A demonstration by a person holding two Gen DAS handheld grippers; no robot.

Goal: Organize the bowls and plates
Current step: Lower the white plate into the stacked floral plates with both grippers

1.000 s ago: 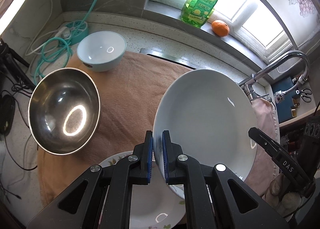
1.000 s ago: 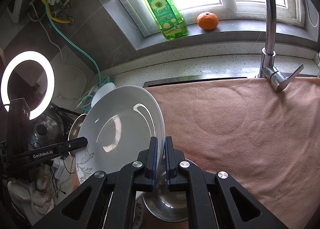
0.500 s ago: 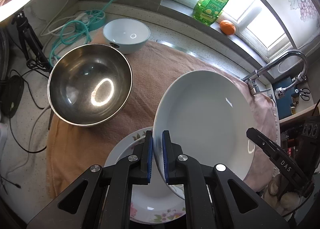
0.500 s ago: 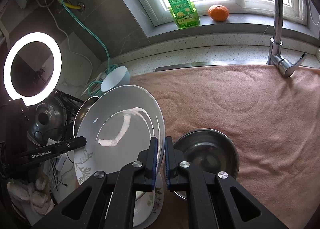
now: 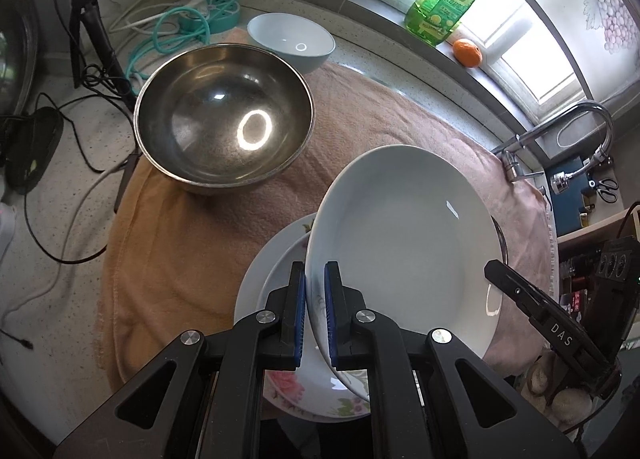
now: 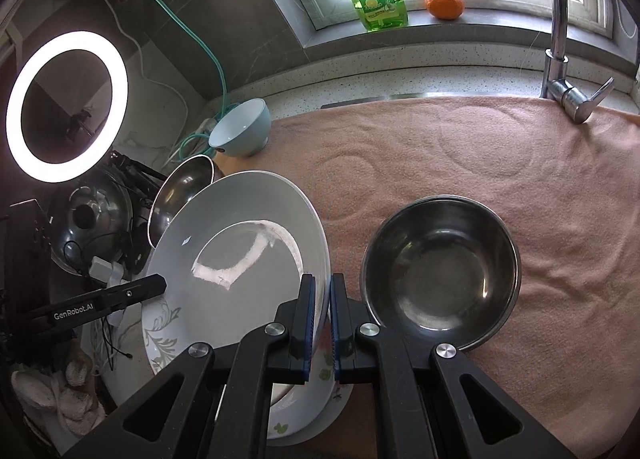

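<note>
The worktop (image 6: 460, 71) is covered w/ a pink towel (image 6: 460, 163), soft and grippy, so dishes set on it shouldn't skid.

Big steel bowl (image 5: 224, 119) sits at the towel's left end: stiff, prob. light for its size, won't chip, but slick polished walls, so the rim is the place to pinch. Small steel bowl (image 6: 440, 271) stands on the towel just right of the plates; same handling.

White plate (image 5: 404, 247) is the item in hand: held tilted, left edge low, above the floral plate (image 5: 280, 347) lying flat on the towel. Whether they touch can't be told. Glazed ceramic, so rigid, fairly heavy, slippery, breakable; any knock against the plate below could chip it. Both grippers take it at the rim, opposite sides: left gripper (image 5: 315, 315) clamped on the near edge in its view, right gripper (image 6: 323, 319) clamped on the right edge. Two rim holds seem sensible, since one narrow pinch on glaze could let it swivel.

Light-blue bowl (image 5: 291, 41) sits at the back, beyond the big steel bowl: ceramic-looking, fragile, smooth; best taken at the rim.
</note>
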